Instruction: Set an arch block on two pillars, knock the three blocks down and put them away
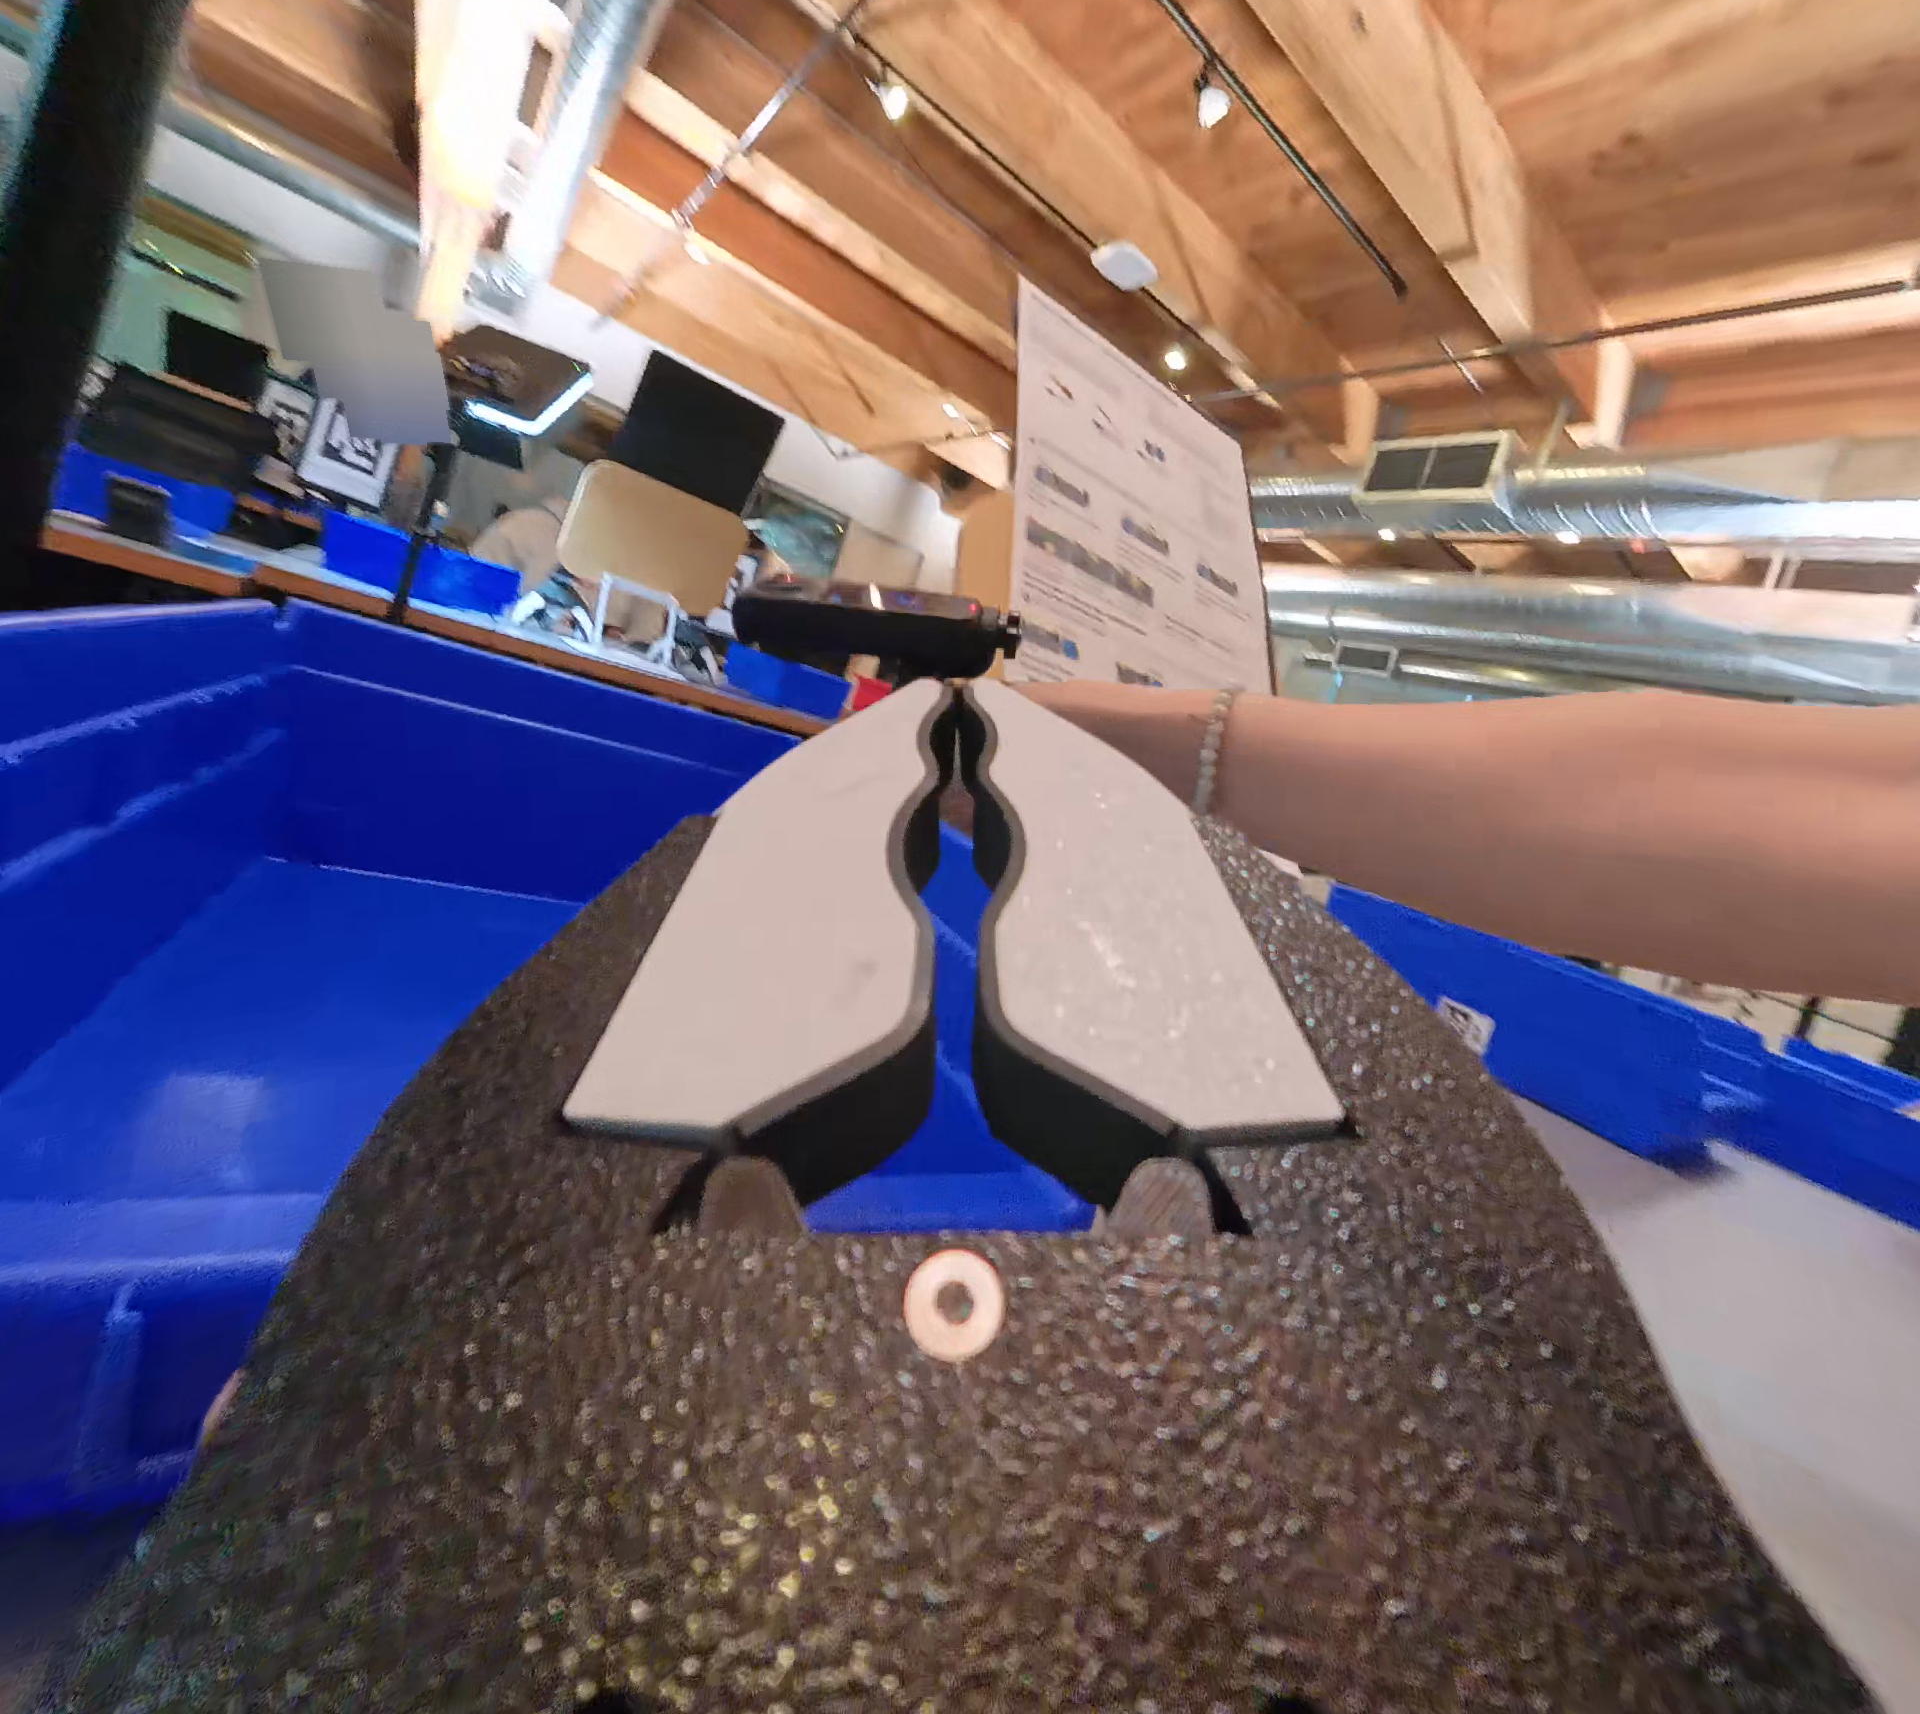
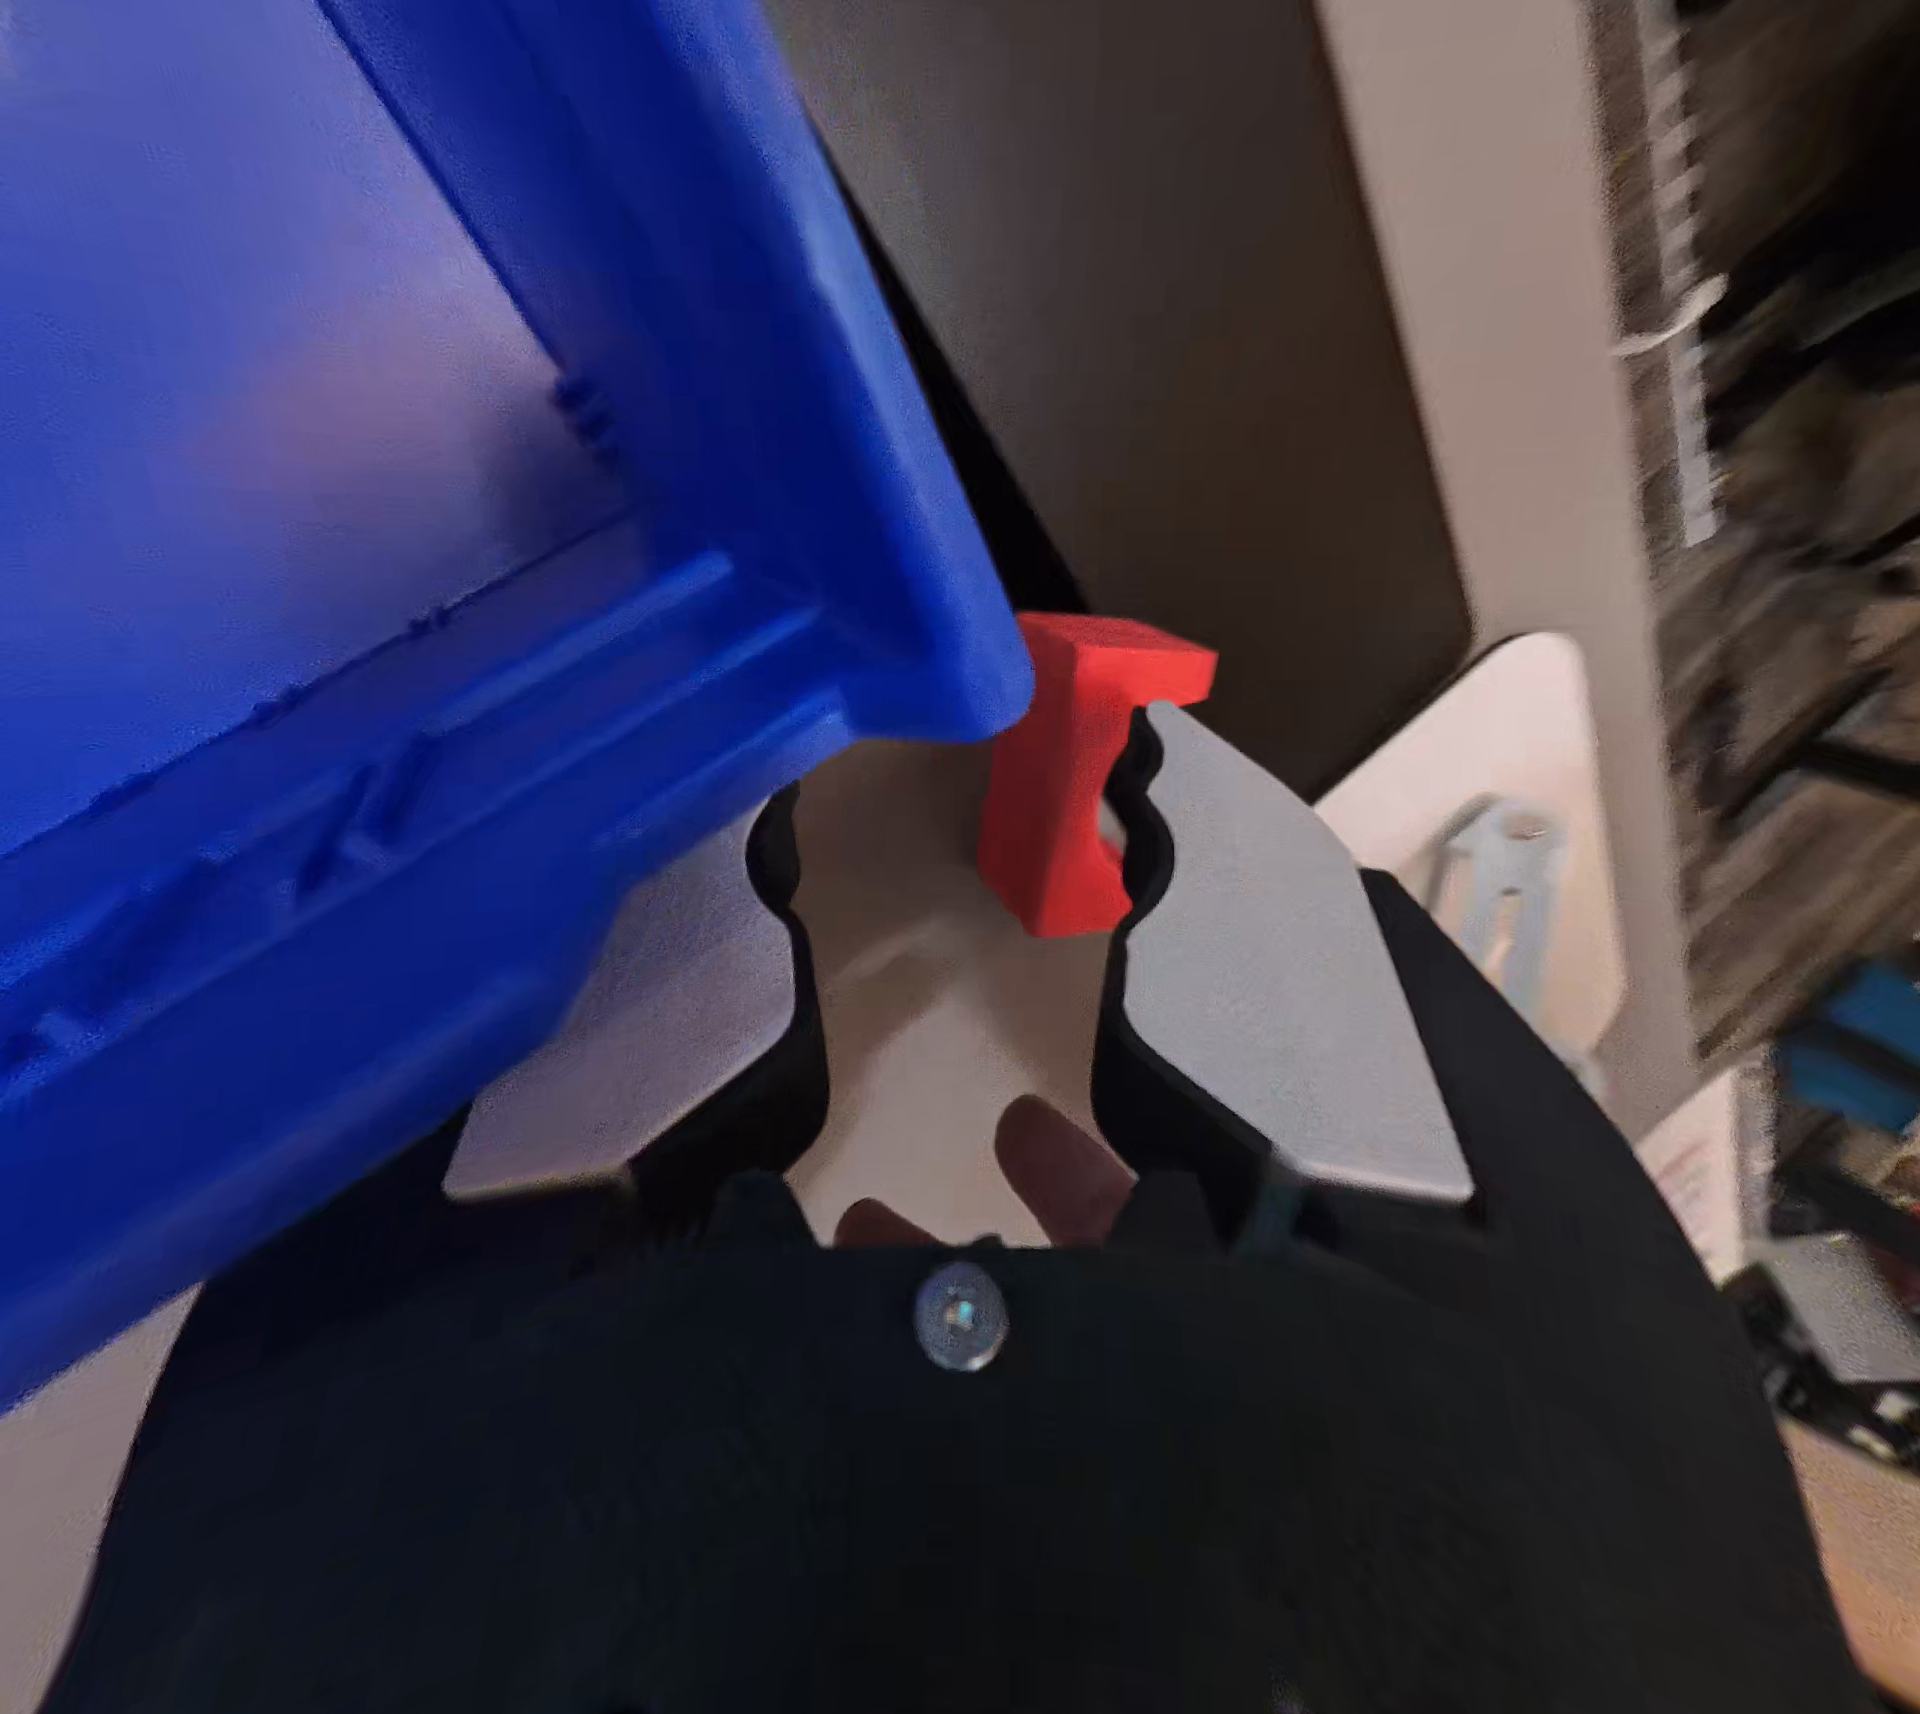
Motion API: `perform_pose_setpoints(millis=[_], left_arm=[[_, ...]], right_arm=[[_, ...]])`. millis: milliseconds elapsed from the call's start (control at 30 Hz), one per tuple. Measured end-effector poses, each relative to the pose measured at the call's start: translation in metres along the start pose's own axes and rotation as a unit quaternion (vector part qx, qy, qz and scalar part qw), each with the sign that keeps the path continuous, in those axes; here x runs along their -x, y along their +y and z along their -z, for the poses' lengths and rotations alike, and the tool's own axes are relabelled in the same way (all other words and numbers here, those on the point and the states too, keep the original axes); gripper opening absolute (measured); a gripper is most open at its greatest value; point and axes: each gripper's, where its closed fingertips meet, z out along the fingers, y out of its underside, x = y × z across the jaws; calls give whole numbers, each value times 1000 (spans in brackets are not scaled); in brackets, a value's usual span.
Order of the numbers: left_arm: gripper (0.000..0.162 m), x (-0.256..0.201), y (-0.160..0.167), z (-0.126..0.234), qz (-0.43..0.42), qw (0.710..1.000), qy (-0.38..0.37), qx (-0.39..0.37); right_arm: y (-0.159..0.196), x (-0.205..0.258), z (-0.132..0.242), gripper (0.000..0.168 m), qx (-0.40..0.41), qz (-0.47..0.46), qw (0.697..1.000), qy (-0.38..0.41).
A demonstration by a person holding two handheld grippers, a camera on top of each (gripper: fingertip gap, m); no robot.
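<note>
Up close, the left gripper (image 1: 956,714) has its 2 grey fingers (image 1: 790,937) pressed together at the tips, with only a thin wavy gap farther back and nothing between them. It is raised and tilted upward above 1 large blue bin (image 1: 312,833), whose bare floor shows through the gap. Just past the tips sits 1 black camera-like device (image 1: 873,625), apparently the top of the other gripper, and 1 bare forearm (image 1: 1558,833) with 1 bracelet (image 1: 1210,745) reaches in from the right toward it. Farther out stand 1 white poster board (image 1: 1132,501), several smaller blue bins (image 1: 1558,1020) on tables, and a wooden beam ceiling (image 1: 1455,54) with at least 4 spotlights.

The right gripper (image 2: 961,776) has its 2 fingers (image 2: 1247,937) spread wide. 1 red block (image 2: 1060,781) lies between them, touching the inner edge of the right-hand finger, while the other finger stands clear of it and is partly hidden behind the bin. The block's upper end meets the corner of 1 blue bin (image 2: 468,417), which fills the left of that view. Below the block is a pale tabletop (image 2: 914,958), and 2 of the person's fingertips (image 2: 1049,1165) show between the finger bases. The shelving on the right is too blurred to read.
</note>
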Motion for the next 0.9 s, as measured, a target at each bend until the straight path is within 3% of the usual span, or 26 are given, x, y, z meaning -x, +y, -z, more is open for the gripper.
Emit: perform_pose_setpoints(millis=[67, 500, 733, 900], left_arm=[[0, 5, -4, 0, -6, 1000, -7, -19], [0, 10, -6, 2, 7, 1000, -9, -22], [0, 7, -4, 1, 18, 1000, 6, -18], [0, 6, -5, 2, 26, 999, 13, -20]], right_arm=[[1, 1, -3, 61, 28, -17, 999, -21], [9, -10, 5, 27, 89, -58, 994, -34], [22, -26, 1, 26, 131, 2, 990, 53], [32, -16, -13, 32, 149, -10, 989, 18]])
